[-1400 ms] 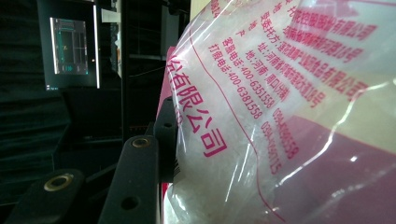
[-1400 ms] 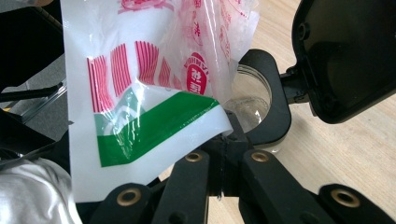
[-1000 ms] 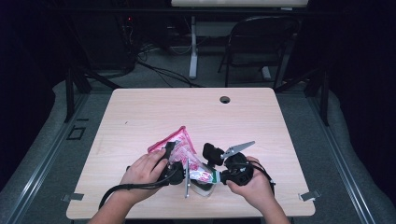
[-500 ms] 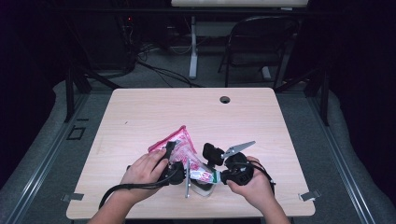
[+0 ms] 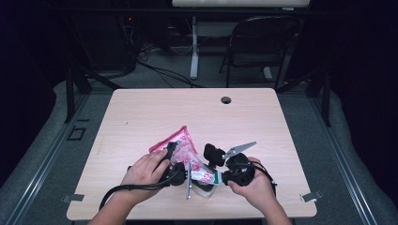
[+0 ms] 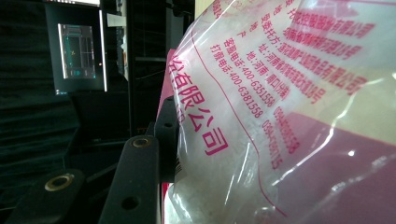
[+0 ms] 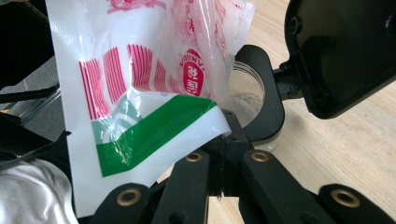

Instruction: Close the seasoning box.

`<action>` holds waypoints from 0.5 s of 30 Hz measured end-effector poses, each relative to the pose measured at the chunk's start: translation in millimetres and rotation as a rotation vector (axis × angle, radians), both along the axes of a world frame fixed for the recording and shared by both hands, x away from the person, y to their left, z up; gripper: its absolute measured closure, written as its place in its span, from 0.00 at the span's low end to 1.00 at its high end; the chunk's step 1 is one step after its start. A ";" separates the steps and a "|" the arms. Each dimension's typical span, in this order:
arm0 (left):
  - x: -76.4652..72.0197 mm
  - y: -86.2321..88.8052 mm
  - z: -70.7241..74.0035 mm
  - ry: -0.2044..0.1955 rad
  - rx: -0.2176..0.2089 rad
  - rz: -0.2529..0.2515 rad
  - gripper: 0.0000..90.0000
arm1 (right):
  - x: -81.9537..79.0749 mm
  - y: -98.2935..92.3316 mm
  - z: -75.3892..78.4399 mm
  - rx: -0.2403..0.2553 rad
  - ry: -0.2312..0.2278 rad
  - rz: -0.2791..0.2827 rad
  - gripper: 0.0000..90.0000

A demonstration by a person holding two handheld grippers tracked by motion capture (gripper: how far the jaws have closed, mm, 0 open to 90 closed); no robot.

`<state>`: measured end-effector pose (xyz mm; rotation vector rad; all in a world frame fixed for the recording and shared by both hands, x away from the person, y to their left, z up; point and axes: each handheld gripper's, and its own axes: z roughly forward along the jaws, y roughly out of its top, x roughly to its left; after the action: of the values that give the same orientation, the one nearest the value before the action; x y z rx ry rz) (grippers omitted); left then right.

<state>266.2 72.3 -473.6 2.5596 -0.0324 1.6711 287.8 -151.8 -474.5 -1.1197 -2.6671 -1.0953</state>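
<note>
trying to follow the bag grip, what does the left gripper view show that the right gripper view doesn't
Left gripper view: pink printed characters and phone numbers on the clear plastic bag, white grains inside it, and a lit monitor in the dark room behind.

Right gripper view: the bag's green corner stripe pinched by the shut right gripper, red stripes with a round logo, a clear jar rim below the bag, and the wooden table.

Both: the same red-printed plastic bag, close up, beside black jaws.

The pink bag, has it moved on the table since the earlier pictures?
No. The pink bag keeps the same spot below and left of the table's round hole, held between the left gripper and right gripper.
</note>
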 end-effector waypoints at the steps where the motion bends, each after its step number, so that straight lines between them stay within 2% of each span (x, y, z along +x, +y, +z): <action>1: 0.1 0.1 -0.2 -0.002 -0.002 -0.002 0.70 | 0.0 0.0 -0.1 0.000 0.001 -0.001 1.00; 15: -0.2 0.2 0.5 -0.004 -0.004 -0.005 0.70 | 0.6 0.0 -1.2 0.001 0.001 -0.002 1.00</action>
<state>266.0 72.4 -473.0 2.5512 -0.0349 1.6723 288.4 -151.8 -475.7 -1.1224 -2.6651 -1.0958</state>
